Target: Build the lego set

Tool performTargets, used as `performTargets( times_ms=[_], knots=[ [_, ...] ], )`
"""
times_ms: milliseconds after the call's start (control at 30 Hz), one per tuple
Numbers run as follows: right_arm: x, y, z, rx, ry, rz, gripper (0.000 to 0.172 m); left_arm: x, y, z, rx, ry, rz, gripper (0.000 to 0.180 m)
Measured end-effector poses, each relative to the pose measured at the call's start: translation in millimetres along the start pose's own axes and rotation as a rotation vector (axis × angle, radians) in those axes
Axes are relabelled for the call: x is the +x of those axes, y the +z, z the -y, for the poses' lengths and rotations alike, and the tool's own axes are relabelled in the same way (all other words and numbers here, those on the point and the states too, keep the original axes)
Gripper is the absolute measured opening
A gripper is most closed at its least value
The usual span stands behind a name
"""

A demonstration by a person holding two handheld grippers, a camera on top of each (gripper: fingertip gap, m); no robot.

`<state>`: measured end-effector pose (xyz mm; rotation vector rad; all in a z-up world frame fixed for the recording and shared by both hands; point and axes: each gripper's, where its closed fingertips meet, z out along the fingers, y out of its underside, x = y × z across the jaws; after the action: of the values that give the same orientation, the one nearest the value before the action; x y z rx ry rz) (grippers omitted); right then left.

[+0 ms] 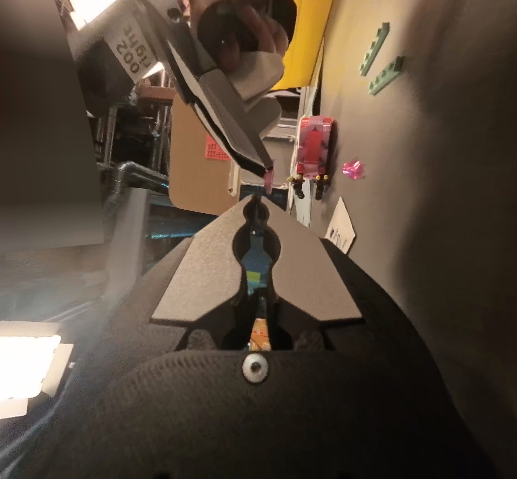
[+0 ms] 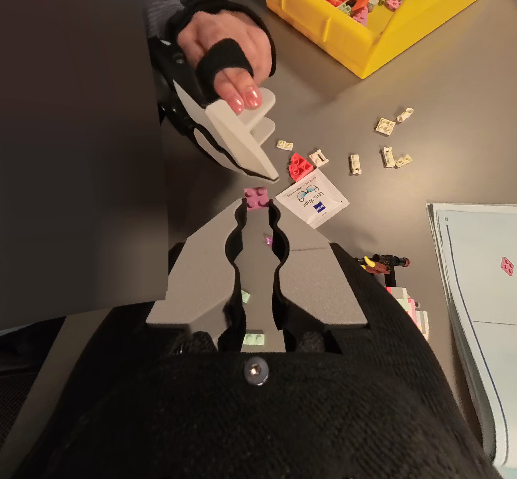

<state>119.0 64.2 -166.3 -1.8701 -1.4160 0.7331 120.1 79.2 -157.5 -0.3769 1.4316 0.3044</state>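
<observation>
My right gripper is shut on a small pink two-by-two plate, gripped by its edges at the fingertips and held above the grey table. In the left wrist view the right gripper shows from the side, with the pink plate hanging edge-on from its tips. My left gripper is shut, its tips just below that plate and not touching it. It also shows in the right wrist view, held by a hand, tips together just above the plate, with nothing between them.
A yellow bin of pink and red bricks stands at the back. A white packet, a red brick, several small white pieces and a booklet lie on the table. Two green plates, a translucent pink piece and a red-pink model are nearby. Both grippers' tips are close together, under 4 cm apart. About 7 centimetres separates my left fingertips from the white packet.
</observation>
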Motion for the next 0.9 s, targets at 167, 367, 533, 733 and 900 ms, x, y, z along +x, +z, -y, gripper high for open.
performTargets(
  times_ms=[167, 367, 533, 733, 900],
  knots=[
    [0.6, 0.8, 0.2, 0.003, 0.015, 0.001, 0.013, 1.1, -1.9, 5.2, 0.026, 0.008, -0.002, 0.0],
    [-0.2, 4.9, -3.7, -0.001, 0.046, -0.009, 0.013, 18.1, -1.8, 10.6, 0.022, -0.009, -0.127, 0.0],
    [0.4, 6.4, -8.6, 0.03, 0.1, -0.056, 0.013, 20.7, -1.6, 11.0, 0.017, -0.02, -0.15, 0.0],
    [2.2, 2.5, -10.3, 0.103, 0.164, -0.096, 0.013, 14.4, -0.8, 10.1, 0.029, -0.048, -0.097, 0.0],
    [6.0, -6.0, -0.2, 0.25, 0.238, -0.101, 0.013, 13.6, 0.0, 9.4, 0.028, -0.115, -0.117, 0.029]
  ],
)
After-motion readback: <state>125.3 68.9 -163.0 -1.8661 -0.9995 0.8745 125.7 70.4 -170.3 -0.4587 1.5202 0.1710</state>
